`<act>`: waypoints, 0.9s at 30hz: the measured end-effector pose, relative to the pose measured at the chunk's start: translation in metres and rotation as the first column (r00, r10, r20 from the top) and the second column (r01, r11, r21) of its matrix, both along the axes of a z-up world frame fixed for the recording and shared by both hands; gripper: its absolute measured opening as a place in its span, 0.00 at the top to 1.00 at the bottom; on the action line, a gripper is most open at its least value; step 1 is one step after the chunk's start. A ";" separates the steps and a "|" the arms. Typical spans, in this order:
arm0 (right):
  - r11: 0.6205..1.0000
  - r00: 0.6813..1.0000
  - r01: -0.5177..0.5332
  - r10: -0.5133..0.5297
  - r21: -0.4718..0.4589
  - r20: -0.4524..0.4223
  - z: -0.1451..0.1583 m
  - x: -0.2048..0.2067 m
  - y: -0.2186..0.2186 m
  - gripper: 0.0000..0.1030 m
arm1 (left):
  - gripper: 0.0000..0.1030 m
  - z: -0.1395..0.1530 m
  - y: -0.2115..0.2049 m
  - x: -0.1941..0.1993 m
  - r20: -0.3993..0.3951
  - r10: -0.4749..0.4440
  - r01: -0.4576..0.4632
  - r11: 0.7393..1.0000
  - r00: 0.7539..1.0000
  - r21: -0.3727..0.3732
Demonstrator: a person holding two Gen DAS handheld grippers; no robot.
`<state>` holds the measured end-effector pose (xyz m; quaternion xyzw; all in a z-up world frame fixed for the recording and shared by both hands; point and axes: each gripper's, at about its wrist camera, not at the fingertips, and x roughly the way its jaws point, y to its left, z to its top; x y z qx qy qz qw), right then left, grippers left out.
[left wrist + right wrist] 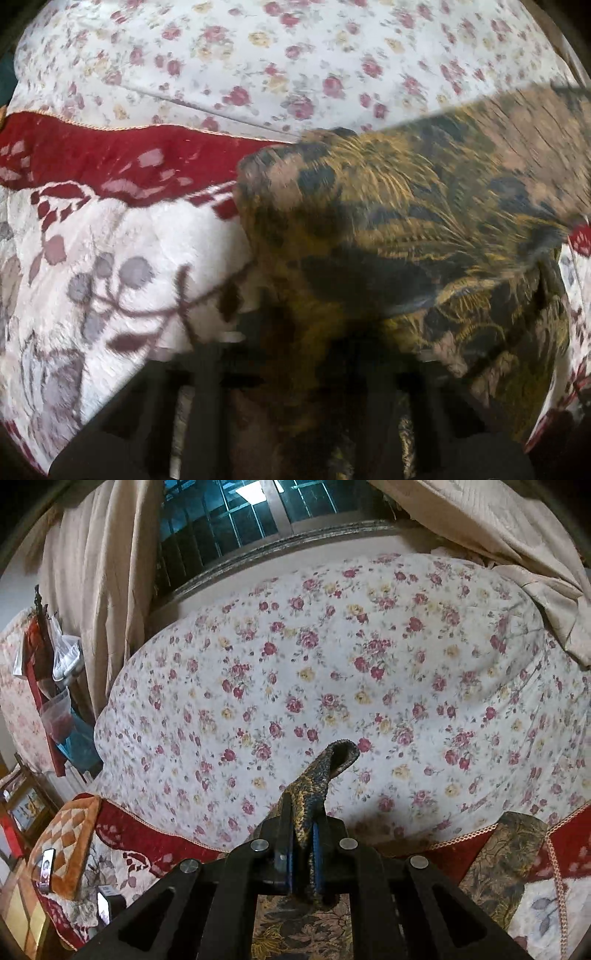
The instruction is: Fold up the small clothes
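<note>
The small garment (406,229) is a dark cloth with a yellow, black and pink leaf pattern. In the left wrist view it lies bunched over the red and white blanket (122,229) and spreads to the right. A fold of it runs down into my left gripper (299,398), which is shut on it; the cloth and blur hide the fingertips. In the right wrist view my right gripper (303,853) is shut on a narrow strip of the same garment (325,775) between its blue pads (289,864). The strip's end sticks up past the fingertips, and more of the cloth hangs below.
A white bedsheet (332,657) with red and yellow roses covers the bed behind. An orange patchwork cushion (66,842) lies on the blanket at the left. Beige curtains (103,572) and a dark window (229,520) stand beyond the bed. A cluttered shelf (55,686) is at far left.
</note>
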<state>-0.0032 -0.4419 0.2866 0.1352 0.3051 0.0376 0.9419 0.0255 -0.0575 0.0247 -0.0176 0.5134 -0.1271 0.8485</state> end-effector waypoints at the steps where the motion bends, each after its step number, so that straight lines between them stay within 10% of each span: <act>1: 1.000 1.000 0.004 -0.004 0.003 -0.005 -0.002 -0.001 -0.001 0.93 | 0.87 0.006 0.008 0.001 0.020 0.021 -0.021 1.000 1.000 -0.006; 11: 0.997 0.971 -0.036 0.049 0.062 -0.235 -0.107 0.000 0.012 0.93 | 0.87 0.026 0.109 -0.035 0.166 0.252 -0.244 0.968 0.954 -0.067; 17: 0.997 0.850 -0.069 0.042 -0.033 -0.526 -0.223 0.002 0.030 0.93 | 0.78 -0.008 0.114 -0.037 0.080 0.232 -0.226 0.971 0.969 -0.072; 20: 0.997 0.830 -0.077 0.061 -0.005 -0.554 -0.228 -0.005 0.020 0.89 | 0.61 0.001 0.121 -0.045 0.079 0.227 -0.223 0.973 0.971 -0.058; 24: 1.000 0.870 -0.019 0.008 -0.017 -0.493 -0.201 -0.009 0.001 0.44 | 0.51 0.017 0.128 -0.052 0.096 0.226 -0.219 0.972 0.969 -0.084; 27: 0.999 0.898 -0.026 0.035 0.028 -0.439 -0.185 -0.001 0.004 0.42 | 0.51 0.032 0.116 -0.050 0.142 0.200 -0.197 0.980 0.970 -0.035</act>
